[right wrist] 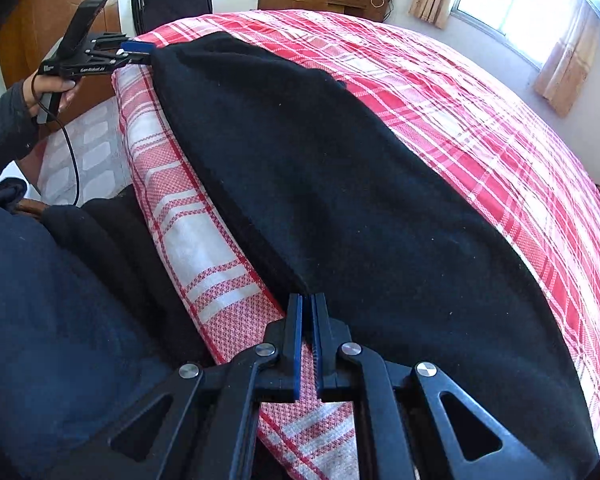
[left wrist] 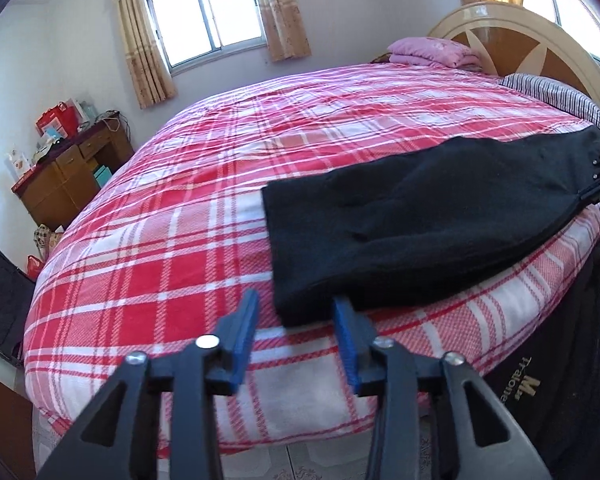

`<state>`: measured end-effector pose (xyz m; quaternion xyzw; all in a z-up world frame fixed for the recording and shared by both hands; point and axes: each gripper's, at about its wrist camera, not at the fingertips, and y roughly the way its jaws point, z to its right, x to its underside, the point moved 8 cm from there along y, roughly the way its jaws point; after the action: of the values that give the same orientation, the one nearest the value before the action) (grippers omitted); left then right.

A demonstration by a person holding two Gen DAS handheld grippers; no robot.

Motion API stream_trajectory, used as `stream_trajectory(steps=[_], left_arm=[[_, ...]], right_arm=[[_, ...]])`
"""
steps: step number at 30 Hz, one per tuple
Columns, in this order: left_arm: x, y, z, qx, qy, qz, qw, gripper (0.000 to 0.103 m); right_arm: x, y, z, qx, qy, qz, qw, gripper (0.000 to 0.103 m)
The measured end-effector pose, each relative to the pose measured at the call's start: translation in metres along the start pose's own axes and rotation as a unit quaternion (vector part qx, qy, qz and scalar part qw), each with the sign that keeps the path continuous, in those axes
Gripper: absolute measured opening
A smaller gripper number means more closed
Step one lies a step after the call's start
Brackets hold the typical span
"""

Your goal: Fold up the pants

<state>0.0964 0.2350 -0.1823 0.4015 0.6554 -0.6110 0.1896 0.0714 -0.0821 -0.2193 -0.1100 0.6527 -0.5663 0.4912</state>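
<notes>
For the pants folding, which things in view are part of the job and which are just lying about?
Job: black pants, left gripper, right gripper, plaid bed cover they lie on.

Lying about: pink folded blanket, striped pillow, wooden dresser, curtains.

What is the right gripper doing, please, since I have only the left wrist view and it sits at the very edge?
Observer: The right gripper is shut on the near edge of the black pants, by the side of the bed.
Operator: Thank you. Where does that edge run from there?
Observer: It follows the bed's edge up to your left gripper, whose tips are at the far corner of the cloth.
Operator: And what is behind my gripper?
Observer: A hand grips its handle, and a black cable hangs down from it.
</notes>
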Motion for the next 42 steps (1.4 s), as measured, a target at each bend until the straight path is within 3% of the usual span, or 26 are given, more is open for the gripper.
stream_trajectory(steps=[3,5,6,10,15,18,22,23,26,34,38,40,42], left_arm=[[0.000,-0.006,-0.019,-0.015,-0.026,0.006,0.9995,0.053],[-0.004,-0.011,-0.029,-0.025,-0.041,0.014,0.9988,0.053],[-0.009,-0.015,-0.033,-0.030,-0.049,0.022,0.9981,0.053],[-0.033,-0.025,-0.030,-0.031,-0.062,0.053,0.9962,0.065],[-0.090,-0.021,0.044,0.058,-0.023,0.085,0.9944,0.066],[-0.122,-0.006,0.110,0.101,0.031,0.085,0.9907,0.066],[-0.152,0.009,0.197,0.174,0.091,0.087,0.9767,0.066],[-0.157,0.011,0.218,0.200,0.102,0.085,0.9708,0.066],[-0.164,0.016,0.292,0.267,0.141,0.072,0.9507,0.066],[-0.144,0.007,0.435,0.344,0.271,0.046,0.8978,0.066],[-0.138,0.007,0.462,0.361,0.282,0.030,0.8883,0.066],[-0.137,0.012,0.470,0.361,0.282,0.021,0.8886,0.066],[-0.134,0.016,0.472,0.361,0.282,0.013,0.8887,0.059]], right_arm=[[-0.002,-0.005,0.009,-0.006,0.022,0.012,1.000,0.015],[-0.001,-0.010,0.018,0.012,0.030,0.014,0.999,0.038],[0.001,-0.014,0.020,0.016,0.033,0.016,0.999,0.041],[0.013,-0.032,0.043,0.036,0.069,0.022,0.997,0.042],[0.050,-0.087,0.101,0.116,0.134,0.029,0.984,0.042],[0.082,-0.124,0.145,0.166,0.213,0.036,0.962,0.042],[0.138,-0.168,0.196,0.218,0.348,0.054,0.910,0.042],[0.156,-0.176,0.206,0.218,0.387,0.060,0.894,0.042],[0.186,-0.186,0.218,0.228,0.433,0.065,0.870,0.042],[0.241,-0.221,0.246,0.267,0.499,0.091,0.820,0.042],[0.267,-0.239,0.257,0.277,0.532,0.113,0.792,0.042],[0.281,-0.241,0.263,0.285,0.546,0.111,0.780,0.042],[0.291,-0.238,0.266,0.282,0.559,0.110,0.772,0.042]])
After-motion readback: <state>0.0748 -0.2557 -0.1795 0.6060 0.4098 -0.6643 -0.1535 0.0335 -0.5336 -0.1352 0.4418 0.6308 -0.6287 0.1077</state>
